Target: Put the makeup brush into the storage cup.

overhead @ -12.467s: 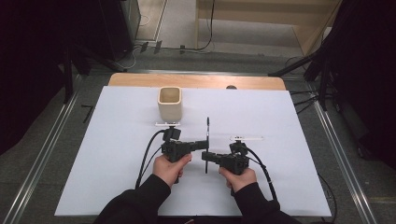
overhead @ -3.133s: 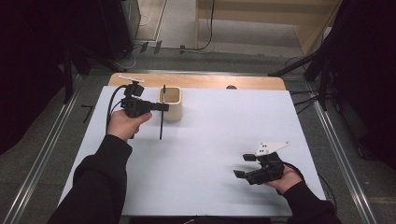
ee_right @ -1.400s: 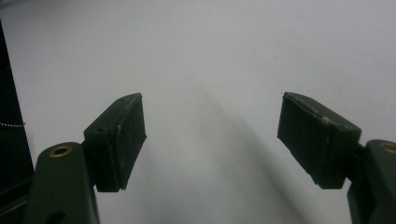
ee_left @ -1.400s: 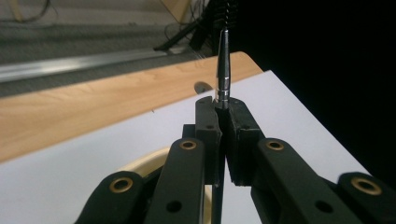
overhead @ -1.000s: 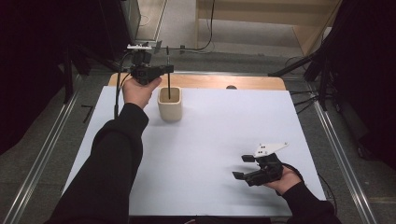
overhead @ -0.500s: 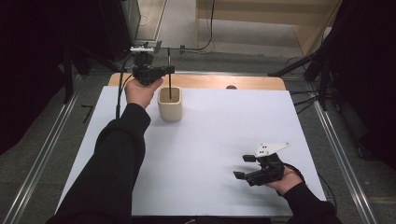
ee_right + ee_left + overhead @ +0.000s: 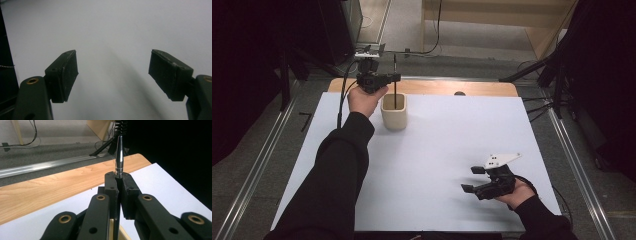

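1. The desk carried a white sheet over most of its top, with a strip of bare wood showing along the far edge.
2. The person's left forearm, in a dark sleeve, reached from the near edge up to the far left part of the desk.
3. A cream cup stood upright on the white sheet near the far edge, just beside the person's left hand.
4. The left hand-held gripper was held above the cup, its jaws pressed together on a thin dark brush; in the left gripper view the jaws pinched the brush's metal shaft, with bristles at the top.
5. The brush stood roughly upright, its lower end down inside the cup and its upper end rising above the jaws.
6. The right hand-held gripper rested low at the near right of the desk, well apart from the cup, its jaws spread with nothing between them; the right gripper view showed bare white sheet between its pads.
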{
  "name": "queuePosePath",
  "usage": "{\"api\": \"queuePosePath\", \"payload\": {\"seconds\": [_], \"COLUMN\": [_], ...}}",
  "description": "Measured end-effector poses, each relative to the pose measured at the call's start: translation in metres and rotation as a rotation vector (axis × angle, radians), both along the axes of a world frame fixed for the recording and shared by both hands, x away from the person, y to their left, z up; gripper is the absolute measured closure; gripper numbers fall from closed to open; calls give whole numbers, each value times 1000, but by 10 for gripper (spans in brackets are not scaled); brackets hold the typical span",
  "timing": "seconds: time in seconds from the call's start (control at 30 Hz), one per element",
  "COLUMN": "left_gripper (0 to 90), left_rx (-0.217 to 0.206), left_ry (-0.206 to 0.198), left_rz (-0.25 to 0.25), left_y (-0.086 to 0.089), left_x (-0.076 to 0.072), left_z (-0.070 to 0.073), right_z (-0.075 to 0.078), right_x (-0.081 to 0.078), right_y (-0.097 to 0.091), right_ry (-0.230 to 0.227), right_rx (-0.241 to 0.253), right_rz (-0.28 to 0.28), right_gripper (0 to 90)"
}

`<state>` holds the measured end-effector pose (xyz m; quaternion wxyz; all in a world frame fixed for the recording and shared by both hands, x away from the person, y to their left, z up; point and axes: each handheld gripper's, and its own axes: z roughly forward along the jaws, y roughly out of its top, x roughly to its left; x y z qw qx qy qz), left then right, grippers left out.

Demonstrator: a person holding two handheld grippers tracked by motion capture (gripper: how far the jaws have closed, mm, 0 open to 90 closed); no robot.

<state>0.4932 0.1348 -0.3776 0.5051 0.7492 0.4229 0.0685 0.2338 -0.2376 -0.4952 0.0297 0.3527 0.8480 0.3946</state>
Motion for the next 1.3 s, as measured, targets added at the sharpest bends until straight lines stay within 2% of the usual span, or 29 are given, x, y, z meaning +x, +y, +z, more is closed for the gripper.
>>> {"api": "queuePosePath", "payload": {"seconds": [0.1, 0.27, 0.77, 1.13, 1.2, 1.23, 1.3], "left_gripper": [855, 855, 853, 849, 820, 778, 633], "left_rx": [11, 5, 20, 26, 16, 6, 5], "left_ry": [8, 18, 53, 69, 73, 79, 94], "left_rz": [3, 7, -1, -8, -10, -16, -18], "left_y": [1, 3, 4, 8, 9, 9, 9], "left_x": [0, -1, -5, -6, -7, -7, -8], "left_z": [-4, -9, -24, -23, -22, -21, -20], "right_z": [0, 0, -1, -1, -1, -1, -1], "right_x": [0, 0, 0, 0, 0, 0, 0], "right_y": [0, 1, 1, 2, 2, 2, 2], "right_ry": [1, 2, 3, 1, 0, 1, 0], "right_rx": [0, -2, -8, -9, -10, -9, -7], "right_rz": [0, 2, 5, 9, 9, 10, 8], "right_gripper": [245, 245, 245, 245, 245, 245, 245]}}
